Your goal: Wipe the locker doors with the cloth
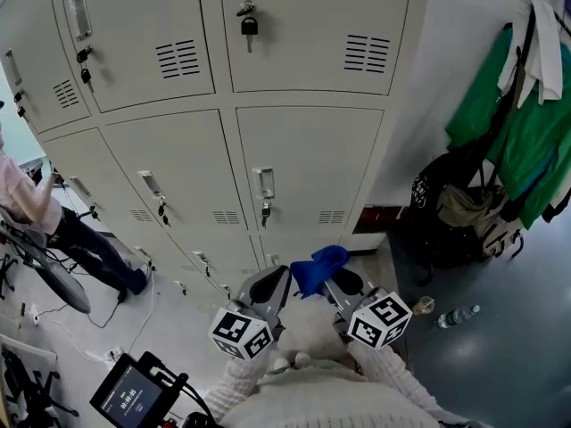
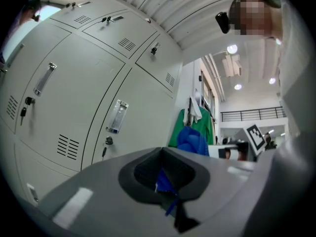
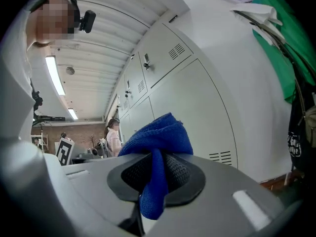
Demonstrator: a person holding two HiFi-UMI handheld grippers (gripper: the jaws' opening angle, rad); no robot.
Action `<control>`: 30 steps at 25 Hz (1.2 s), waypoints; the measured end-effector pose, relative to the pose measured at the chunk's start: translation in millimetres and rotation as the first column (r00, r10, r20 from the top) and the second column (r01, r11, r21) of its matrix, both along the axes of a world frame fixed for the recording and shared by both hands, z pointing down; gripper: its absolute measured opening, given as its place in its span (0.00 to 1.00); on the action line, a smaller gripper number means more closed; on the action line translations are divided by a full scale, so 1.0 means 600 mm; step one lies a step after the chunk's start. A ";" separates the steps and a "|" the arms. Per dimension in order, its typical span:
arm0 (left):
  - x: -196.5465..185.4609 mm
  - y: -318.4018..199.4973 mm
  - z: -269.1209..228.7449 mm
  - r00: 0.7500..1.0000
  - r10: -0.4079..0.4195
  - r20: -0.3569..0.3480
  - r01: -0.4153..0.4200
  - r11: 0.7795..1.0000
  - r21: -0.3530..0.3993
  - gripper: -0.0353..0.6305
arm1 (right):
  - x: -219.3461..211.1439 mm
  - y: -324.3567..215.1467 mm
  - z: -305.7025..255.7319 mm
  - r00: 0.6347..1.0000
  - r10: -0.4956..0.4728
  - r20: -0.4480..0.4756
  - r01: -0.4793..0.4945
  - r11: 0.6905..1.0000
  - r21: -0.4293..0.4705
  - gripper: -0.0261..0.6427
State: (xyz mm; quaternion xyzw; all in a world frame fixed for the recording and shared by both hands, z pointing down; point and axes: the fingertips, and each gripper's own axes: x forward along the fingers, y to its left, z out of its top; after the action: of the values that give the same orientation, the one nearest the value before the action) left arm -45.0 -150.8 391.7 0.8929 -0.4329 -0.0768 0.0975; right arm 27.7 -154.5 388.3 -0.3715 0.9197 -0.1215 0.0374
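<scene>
Grey locker doors (image 1: 303, 163) fill the wall ahead, each with a handle (image 1: 263, 184) and a vent. A blue cloth (image 1: 319, 266) hangs between my two grippers low in the head view, short of the doors. My right gripper (image 1: 343, 283) is shut on the cloth (image 3: 158, 137), which bunches above its jaws (image 3: 155, 174) and droops down between them. My left gripper (image 1: 275, 285) is shut too, and a small blue edge of the cloth (image 2: 164, 184) shows pinched between its pads. In the left gripper view the bulk of the cloth (image 2: 192, 141) shows further off.
Green clothes (image 1: 517, 123) and a black bag (image 1: 446, 208) hang on the right wall, with a bottle (image 1: 455, 315) on the floor below. A person (image 1: 80, 239) stands at the left lockers. A screen device (image 1: 132, 395) sits bottom left. A padlock (image 1: 250, 25) hangs on an upper door.
</scene>
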 end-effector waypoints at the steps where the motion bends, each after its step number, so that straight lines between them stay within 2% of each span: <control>1: -0.003 -0.006 -0.003 1.000 -0.007 0.001 0.007 1.000 0.005 0.06 | -0.002 -0.007 0.000 1.000 -0.004 -0.001 0.004 1.000 0.004 0.12; 6: -0.022 -0.025 -0.009 0.999 -0.032 0.011 0.031 0.999 0.012 0.06 | -0.027 -0.036 0.011 0.999 -0.019 -0.034 0.020 1.000 0.004 0.12; 11: -0.043 -0.064 -0.059 0.999 -0.043 0.028 0.041 0.996 0.083 0.06 | -0.063 -0.085 -0.069 0.998 -0.022 -0.053 0.029 0.989 0.142 0.12; 18: -0.082 -0.131 -0.193 0.998 -0.052 0.042 0.039 0.967 0.253 0.06 | -0.125 -0.157 -0.231 0.996 -0.038 -0.077 0.064 0.932 0.358 0.12; 22: -0.086 -0.158 -0.260 0.998 -0.046 0.040 0.031 0.945 0.325 0.06 | -0.162 -0.186 -0.299 0.996 -0.045 -0.082 0.076 0.899 0.430 0.12; 25: -0.094 -0.171 -0.298 0.997 -0.046 0.064 0.020 0.931 0.365 0.06 | -0.178 -0.207 -0.335 0.996 -0.035 -0.080 0.068 0.887 0.457 0.12; 30: -0.109 -0.195 -0.326 0.996 -0.055 0.075 0.022 0.924 0.382 0.06 | -0.184 -0.237 -0.351 0.997 -0.003 -0.078 0.037 0.899 0.437 0.12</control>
State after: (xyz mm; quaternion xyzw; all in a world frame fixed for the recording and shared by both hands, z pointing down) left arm -110.6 -267.8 196.1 0.8886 -0.4309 -0.1234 -0.0974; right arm -82.6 -296.6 177.6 -0.3483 0.9280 0.1023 0.0840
